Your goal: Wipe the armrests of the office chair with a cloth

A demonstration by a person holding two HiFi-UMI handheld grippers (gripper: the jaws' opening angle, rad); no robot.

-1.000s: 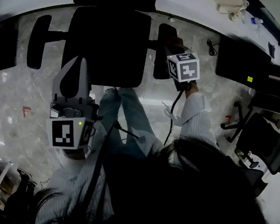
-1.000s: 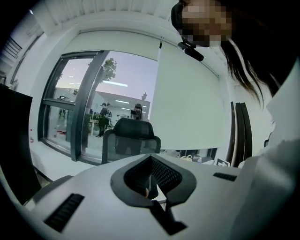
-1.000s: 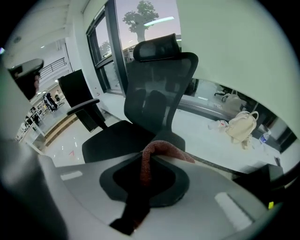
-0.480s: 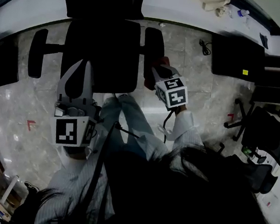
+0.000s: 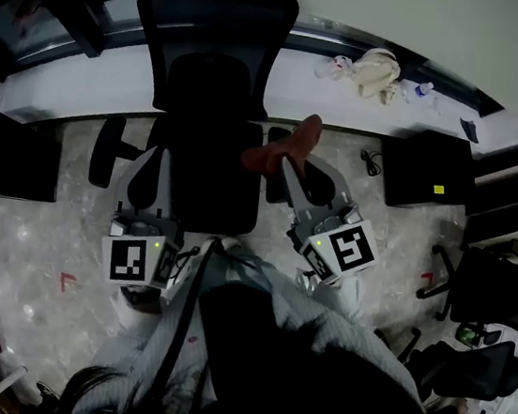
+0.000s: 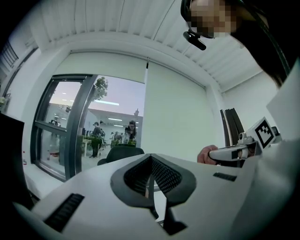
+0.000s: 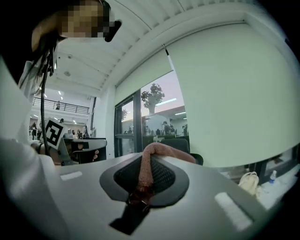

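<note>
The right gripper (image 5: pixel 292 170) is clenched on a reddish-brown cloth (image 5: pixel 284 148). In the right gripper view the cloth (image 7: pixel 146 171) rises between the two dark pads, and its top end folds over to the right. In the head view this gripper is a little right of the centre. It points to the upper left, at the right edge of the black office chair (image 5: pixel 218 54). The cloth sticks out past the jaw tips, beside the seat. The armrest on that side is hidden behind the gripper, so it cannot be told if the cloth touches it.

The left gripper (image 5: pixel 163 158) is left of the centre, over the left edge of the seat. Its jaws are pressed together at the tips and grasp nothing, as the left gripper view (image 6: pixel 151 161) shows. The other armrest (image 5: pixel 106 148) lies near it, further left, and nothing touches it.
</note>
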